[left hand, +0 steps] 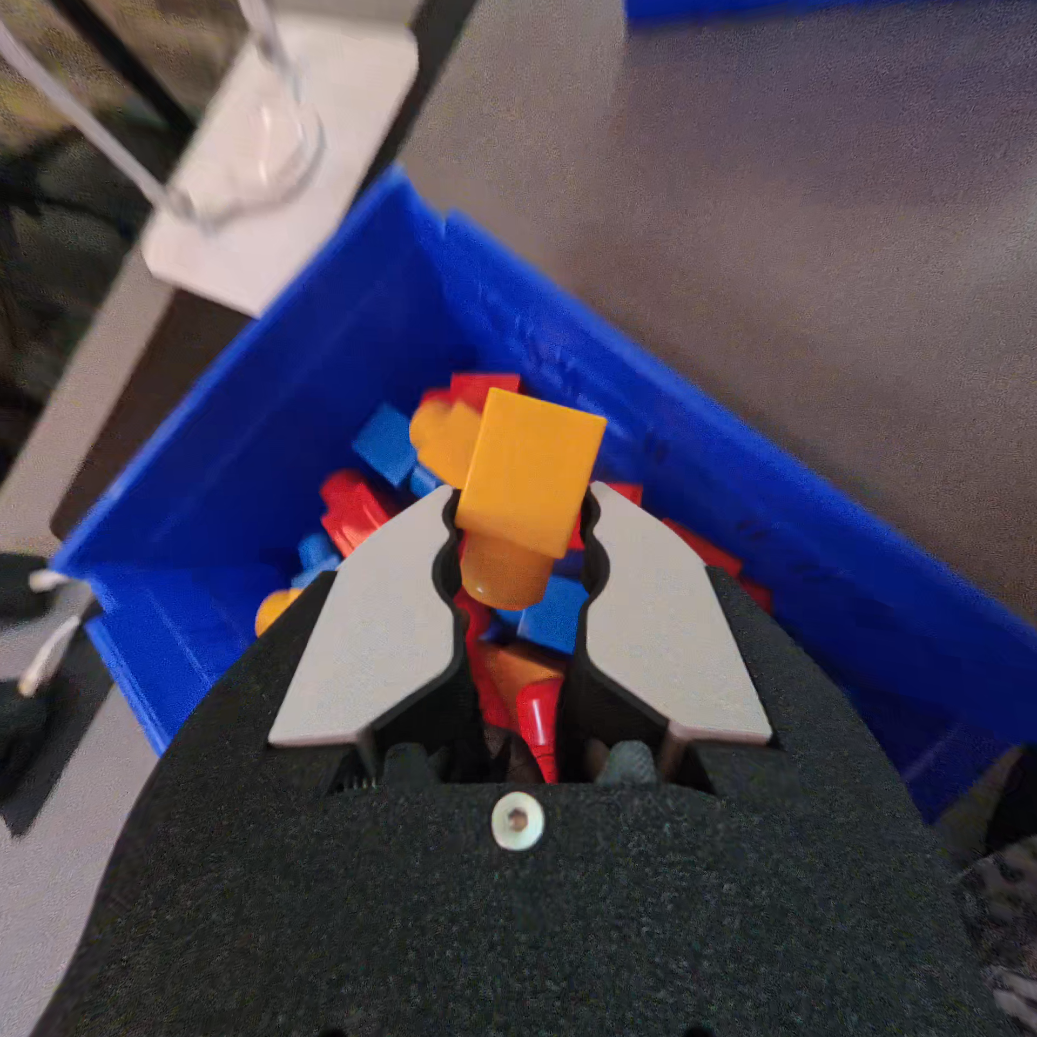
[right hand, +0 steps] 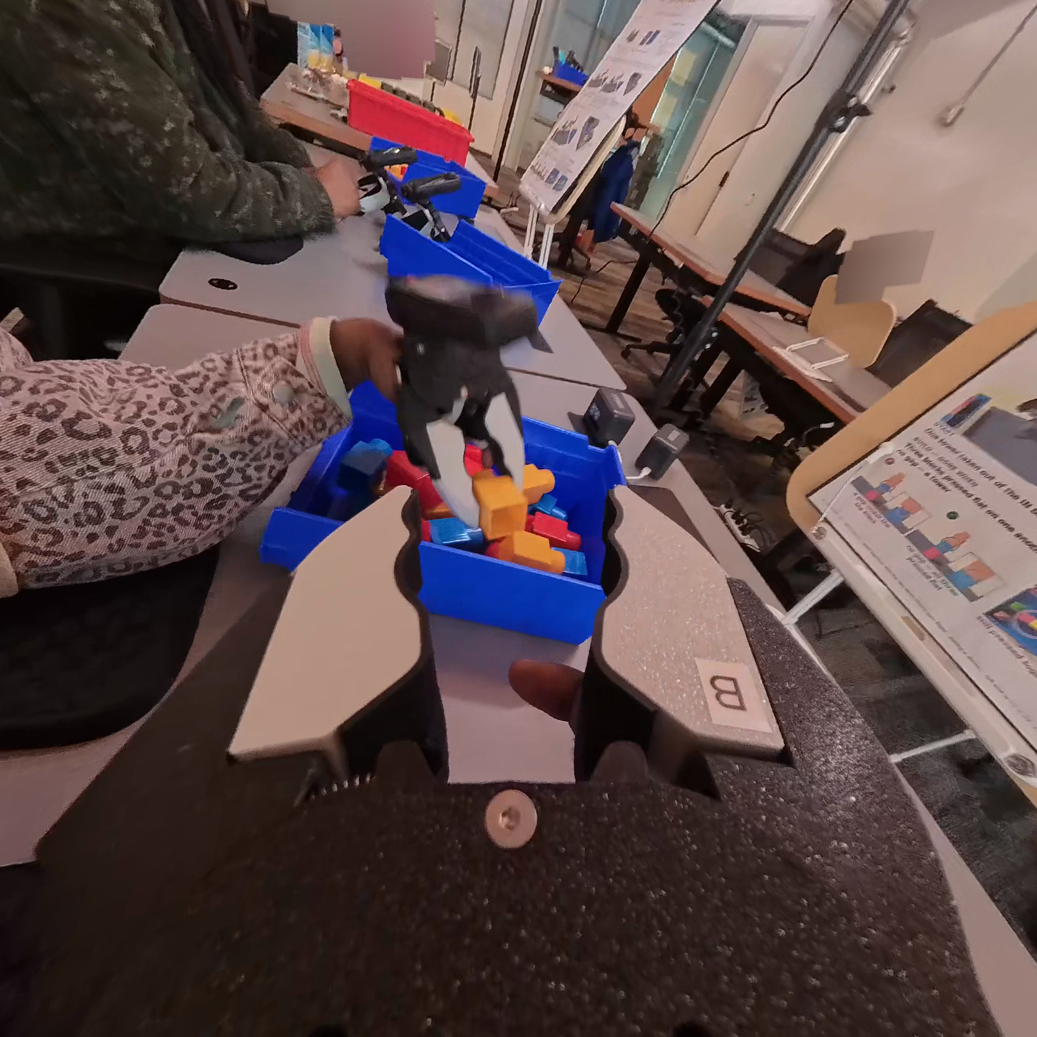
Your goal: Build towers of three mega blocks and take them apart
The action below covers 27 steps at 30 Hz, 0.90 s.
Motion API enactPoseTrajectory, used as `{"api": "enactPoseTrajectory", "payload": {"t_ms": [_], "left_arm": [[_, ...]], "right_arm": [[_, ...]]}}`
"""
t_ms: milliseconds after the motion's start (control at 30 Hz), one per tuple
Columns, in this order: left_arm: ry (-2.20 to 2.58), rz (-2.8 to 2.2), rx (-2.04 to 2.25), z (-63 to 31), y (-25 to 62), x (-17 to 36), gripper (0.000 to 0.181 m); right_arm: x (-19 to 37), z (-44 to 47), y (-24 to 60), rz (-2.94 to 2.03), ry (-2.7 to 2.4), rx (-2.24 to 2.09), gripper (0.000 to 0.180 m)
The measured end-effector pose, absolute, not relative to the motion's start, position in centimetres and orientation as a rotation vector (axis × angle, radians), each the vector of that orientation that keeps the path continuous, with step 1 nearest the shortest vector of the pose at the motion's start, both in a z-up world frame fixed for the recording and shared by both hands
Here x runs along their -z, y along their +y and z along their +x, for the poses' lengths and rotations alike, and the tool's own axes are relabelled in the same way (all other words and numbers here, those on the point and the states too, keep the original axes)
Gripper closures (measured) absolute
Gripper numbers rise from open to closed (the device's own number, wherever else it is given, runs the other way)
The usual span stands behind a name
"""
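left tongs point(left hand: 519, 505) clenched on orange block point(left hand: 527, 471), just above blue bin point(left hand: 314, 393) pile | right tongs point(right hand: 508, 555) released, empty, near bin | block: light, rigid, slick plastic; grip flat sides, not stud

I work at a grey table point(right hand: 494, 707). A blue bin point(right hand: 505, 600) of blocks sits directly on it, my landmark. Beyond the bin's far right corner, two dark chargers point(right hand: 609, 418) lie near the table's edge. Farther along the same run of tables beyond the bin stands a second blue bin point(right hand: 426, 258). In my left wrist view, grey tabletop point(left hand: 785, 224) surrounds the bin point(left hand: 336, 348).
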<state>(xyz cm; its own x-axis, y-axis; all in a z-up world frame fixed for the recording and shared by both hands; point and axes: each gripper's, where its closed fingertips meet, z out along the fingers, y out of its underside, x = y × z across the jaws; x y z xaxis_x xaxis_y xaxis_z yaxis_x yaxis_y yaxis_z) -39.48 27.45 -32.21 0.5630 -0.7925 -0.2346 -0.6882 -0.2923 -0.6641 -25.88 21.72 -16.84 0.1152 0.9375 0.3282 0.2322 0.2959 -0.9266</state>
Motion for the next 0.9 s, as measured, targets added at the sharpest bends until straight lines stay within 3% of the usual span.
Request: {"api": "enactPoseTrajectory", "payload": {"t_ms": [33, 133, 233, 333, 533, 600, 700, 900], "left_arm": [[1.178, -1.926, 0.233, -38.2, 26.9, 29.7, 0.140], [1.260, -1.645, 0.343, -34.4, 23.6, 23.9, 0.140], [1.387, -1.476, 0.259, -31.5, 21.6, 21.6, 0.140], [1.427, -1.390, 0.213, -29.6, 20.5, 20.3, 0.141], [1.068, -1.373, 0.290, -31.6, 23.4, 17.0, 0.137], [0.848, -1.601, 0.243, -35.2, 26.8, 18.6, 0.137], [0.667, -2.072, 0.130, -40.0, 29.7, 25.9, 0.126], [0.566, -2.433, 0.207, -39.0, 31.2, 33.3, 0.117]], "right_arm": [[17.1, -26.3, 21.6, -1.182, -1.395, -0.756, 0.118], [18.2, -28.2, 20.8, -1.173, -1.466, -0.788, 0.117], [18.6, -30.1, 19.6, -1.152, -1.500, -0.833, 0.117], [19.1, -30.9, 18.7, -1.174, -1.545, -0.864, 0.136], [14.4, -27.4, 20.5, -1.089, -1.299, -0.848, 0.142], [12.5, -25.1, 21.4, -1.063, -1.180, -0.846, 0.142], [10.9, -22.5, 21.9, -1.038, -1.087, -0.821, 0.142], [10.6, -21.7, 22.3, -1.042, -1.068, -0.730, 0.142]]}}
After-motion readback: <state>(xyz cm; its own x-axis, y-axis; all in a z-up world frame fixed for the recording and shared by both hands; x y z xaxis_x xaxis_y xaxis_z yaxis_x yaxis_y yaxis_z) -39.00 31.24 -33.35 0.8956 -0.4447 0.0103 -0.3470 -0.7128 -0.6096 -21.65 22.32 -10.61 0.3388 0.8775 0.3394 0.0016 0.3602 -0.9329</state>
